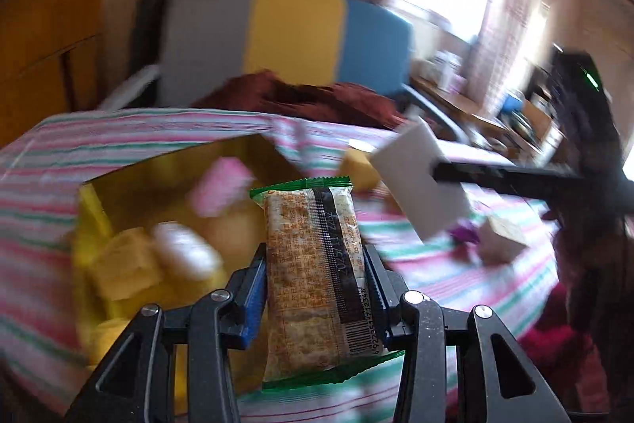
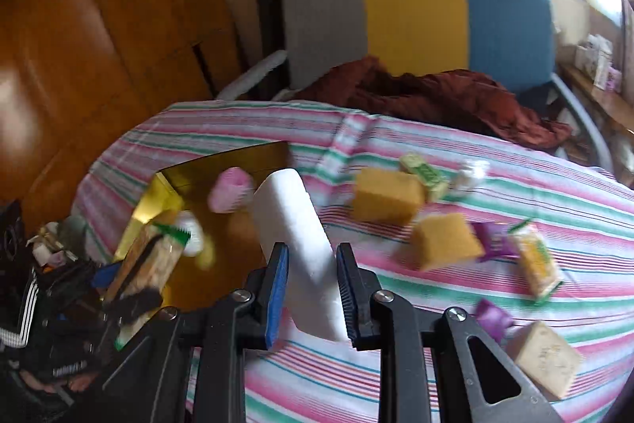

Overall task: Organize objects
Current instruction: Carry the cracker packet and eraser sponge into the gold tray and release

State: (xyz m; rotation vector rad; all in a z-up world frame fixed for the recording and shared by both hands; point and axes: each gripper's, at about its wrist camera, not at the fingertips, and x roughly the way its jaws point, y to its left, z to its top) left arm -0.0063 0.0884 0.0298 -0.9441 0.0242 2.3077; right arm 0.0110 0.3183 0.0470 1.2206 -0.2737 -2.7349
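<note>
The tidying is being judged as partly done. A gold box (image 2: 233, 161) is sitting open on the striped cloth (image 2: 436, 375) that covers the bench, and several items are already lying inside it: a pink piece (image 2: 231, 190), a white one (image 1: 186, 256) and some yellow sponges (image 1: 125, 266).

Two more items are being carried in the air. A green-edged snack packet (image 1: 317, 280) is being gripped upright between the nearly closed fingers of the left hand-held gripper (image 1: 315, 288), just at the box's near edge. A white block (image 2: 301, 256) is being clamped by the right hand-held gripper (image 2: 311, 288), whose jaws are drawn in tight on it, beside the box's right side.

Plenty is still being left out on the cloth: two yellow sponges (image 2: 386, 195), a green-labelled packet (image 2: 426, 175), purple wrappers (image 2: 493, 240), a yellow snack packet (image 2: 537, 262) and a beige block (image 2: 549, 363). By the look of it, roughly half the work is remaining.
</note>
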